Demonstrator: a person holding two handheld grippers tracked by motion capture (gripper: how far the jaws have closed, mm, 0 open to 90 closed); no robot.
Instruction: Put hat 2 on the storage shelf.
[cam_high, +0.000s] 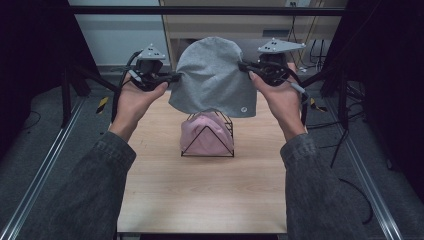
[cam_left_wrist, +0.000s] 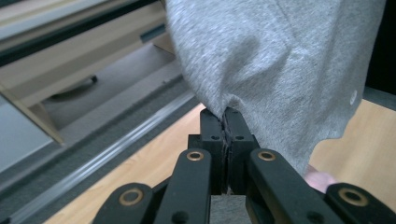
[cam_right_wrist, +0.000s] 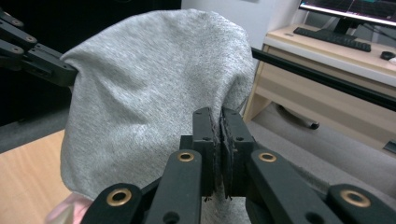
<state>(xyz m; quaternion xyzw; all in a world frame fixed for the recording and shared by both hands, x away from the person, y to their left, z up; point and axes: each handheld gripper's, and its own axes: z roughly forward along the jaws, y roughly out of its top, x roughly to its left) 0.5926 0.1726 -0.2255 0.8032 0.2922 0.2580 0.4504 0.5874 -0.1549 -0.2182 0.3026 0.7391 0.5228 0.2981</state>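
A grey knit hat (cam_high: 212, 75) hangs in the air above the far half of the wooden table (cam_high: 200, 190), stretched between both grippers. My left gripper (cam_high: 176, 76) is shut on the hat's left edge (cam_left_wrist: 224, 105), and its jaws pinch the fabric tight. On the opposite edge (cam_right_wrist: 219, 105) my right gripper (cam_high: 243, 65) is shut, jaws together on the cloth. Below the hat a pink hat (cam_high: 205, 134) lies inside a black wire rack (cam_high: 207, 135). The left gripper (cam_right_wrist: 70, 74) also appears at the far side of the hat in the right gripper view.
A wooden desk (cam_right_wrist: 336, 51) with a keyboard and monitor stands beyond the table. Metal rails (cam_high: 45, 165) run along both sides of the table, and cables lie on the floor at the right. Bare tabletop extends toward the person.
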